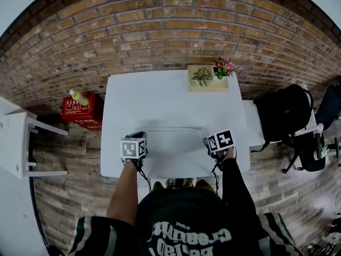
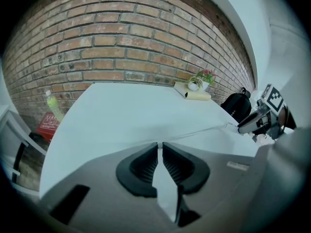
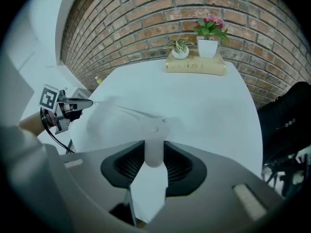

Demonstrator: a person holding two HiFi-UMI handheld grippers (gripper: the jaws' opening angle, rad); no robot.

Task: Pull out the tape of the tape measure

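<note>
- The left tongs (image 2: 159, 145) are almost together, nipping the end of the thin white tape (image 2: 204, 130) at their tips.
- The right tongs (image 3: 154, 147) are clamped on the white tape measure (image 3: 154, 155), which stands upright between their pads.
- The tape runs drawn out from the left tongs across to the right tongs, just above the white bench (image 1: 160, 95).
- Both tongs are over the near edge of the bench, side by side and well apart.
- Beyond both tongs, at the far edge, lies a flat yellowish box (image 1: 208, 85) with two small potted plants (image 3: 208, 33) on it.
- Right of the right tongs, off the bench, sits a black backpack (image 1: 282, 111).
- Left of the left tongs, on the floor, a red box (image 1: 82, 110) carries a yellow-green bottle (image 1: 79, 97).
</note>
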